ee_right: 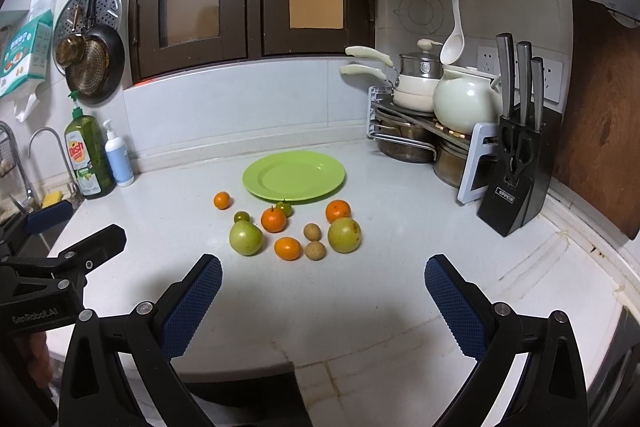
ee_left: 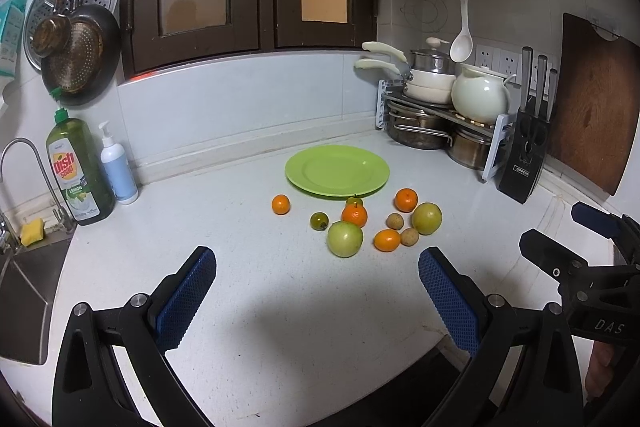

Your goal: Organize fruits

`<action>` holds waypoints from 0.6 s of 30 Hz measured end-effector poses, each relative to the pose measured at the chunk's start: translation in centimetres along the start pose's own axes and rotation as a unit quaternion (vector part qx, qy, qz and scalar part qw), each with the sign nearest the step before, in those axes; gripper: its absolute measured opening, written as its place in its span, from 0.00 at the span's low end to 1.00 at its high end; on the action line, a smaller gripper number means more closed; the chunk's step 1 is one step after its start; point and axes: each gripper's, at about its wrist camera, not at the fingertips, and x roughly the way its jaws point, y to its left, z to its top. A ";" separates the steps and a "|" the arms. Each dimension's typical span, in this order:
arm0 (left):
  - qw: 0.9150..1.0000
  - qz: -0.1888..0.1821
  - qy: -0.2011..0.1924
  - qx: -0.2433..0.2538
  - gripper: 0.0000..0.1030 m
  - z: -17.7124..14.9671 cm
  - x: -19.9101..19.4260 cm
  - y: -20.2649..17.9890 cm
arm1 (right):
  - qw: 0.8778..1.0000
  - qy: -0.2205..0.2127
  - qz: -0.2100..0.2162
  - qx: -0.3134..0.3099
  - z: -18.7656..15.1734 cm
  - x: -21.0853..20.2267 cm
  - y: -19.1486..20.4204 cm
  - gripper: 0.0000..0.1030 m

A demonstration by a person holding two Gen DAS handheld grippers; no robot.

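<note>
You hold both grippers low over a white kitchen counter (ee_left: 260, 291), side by side. Your left gripper (ee_left: 317, 291) has its blue-padded fingers spread wide with nothing between them, and your right gripper (ee_right: 323, 297) is spread the same way, also empty.

Beyond both, toward the far wall, a green plate (ee_left: 337, 171) sits bare. Just in front of it lies a loose cluster of fruit: two large green fruits (ee_left: 345, 238), four small oranges (ee_left: 354, 215), two small dark green fruits (ee_left: 319, 221) and two small brown ones (ee_left: 395, 221). One orange (ee_left: 280, 204) sits a little apart on the left.

A dish soap bottle (ee_left: 78, 171) stands at the far left by the sink, a knife block (ee_left: 524, 163) at the far right.
</note>
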 end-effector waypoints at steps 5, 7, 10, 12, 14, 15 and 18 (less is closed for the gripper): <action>1.000 -0.005 0.003 0.002 1.00 0.3 0.5 0.2 | 1.000 0.000 0.000 0.000 0.0 0.0 0.1 0.99; 1.000 -0.006 0.004 0.003 1.00 0.3 0.6 0.3 | 1.000 0.001 0.000 -0.001 0.1 0.2 0.2 0.99; 1.000 -0.007 0.005 0.004 1.00 0.3 0.9 0.5 | 1.000 0.003 -0.001 -0.001 0.2 0.5 0.6 0.99; 1.000 -0.008 0.004 0.006 1.00 0.3 1.0 0.7 | 1.000 0.004 -0.001 0.000 0.2 0.8 0.7 0.99; 1.000 -0.008 0.003 0.009 1.00 0.4 1.2 0.9 | 1.000 0.006 0.000 0.000 0.2 1.1 0.8 0.99; 1.000 -0.008 0.004 0.011 1.00 0.4 1.3 1.0 | 1.000 0.008 -0.001 0.001 0.2 1.3 0.9 0.99; 1.000 -0.010 0.010 0.016 1.00 0.5 2.1 1.3 | 1.000 0.012 -0.003 0.004 0.3 1.8 1.0 0.99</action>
